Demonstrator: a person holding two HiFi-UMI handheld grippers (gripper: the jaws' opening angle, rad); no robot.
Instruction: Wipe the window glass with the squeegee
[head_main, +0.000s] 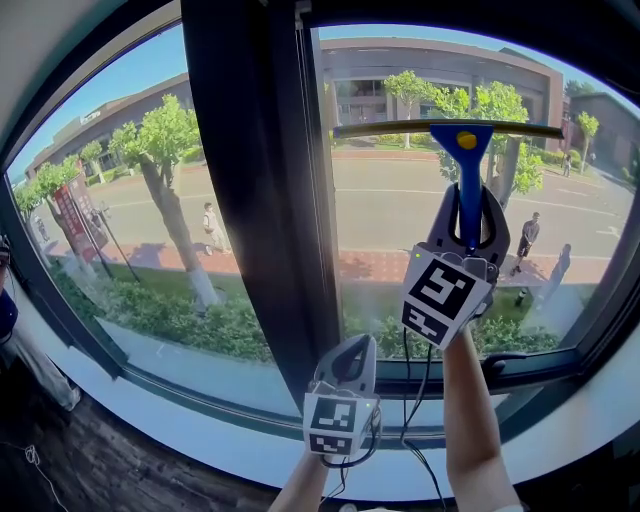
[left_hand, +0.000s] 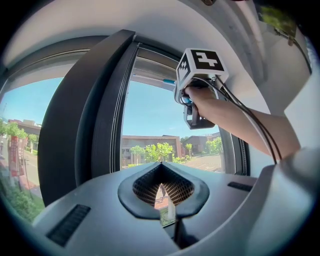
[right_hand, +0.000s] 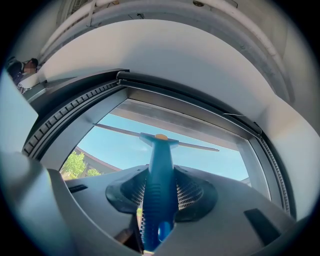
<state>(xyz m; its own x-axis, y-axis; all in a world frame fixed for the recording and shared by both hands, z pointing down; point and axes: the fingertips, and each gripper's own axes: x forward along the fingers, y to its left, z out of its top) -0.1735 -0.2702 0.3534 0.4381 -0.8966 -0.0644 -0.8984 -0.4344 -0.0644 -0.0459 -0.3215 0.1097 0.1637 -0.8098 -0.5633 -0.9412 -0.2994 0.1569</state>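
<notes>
Biggest thing here is the clear window glass (head_main: 390, 215), two panes split by a wide dark vertical frame post (head_main: 255, 180), with a curved white sill (head_main: 230, 442) running underneath. Up on the right-hand pane is the blue-handled squeegee with a yellow dot and a long thin blade (head_main: 470, 165). The blade is level against the glass, just right of the post. The right gripper (head_main: 469, 225) is clamped on the blue handle from below.

Only the right gripper view shows the blade sitting close under the pane's top frame, with sky behind it. The head view has street, trees and buildings there instead.

The left gripper (head_main: 347, 362) hangs low by the sill in front of the post's foot, well apart from the squeegee, tips closed together on nothing. Its view catches the person's bare forearm (left_hand: 235, 119) raised across the pane. Black cables (head_main: 412, 395) dangle below the right gripper.
</notes>
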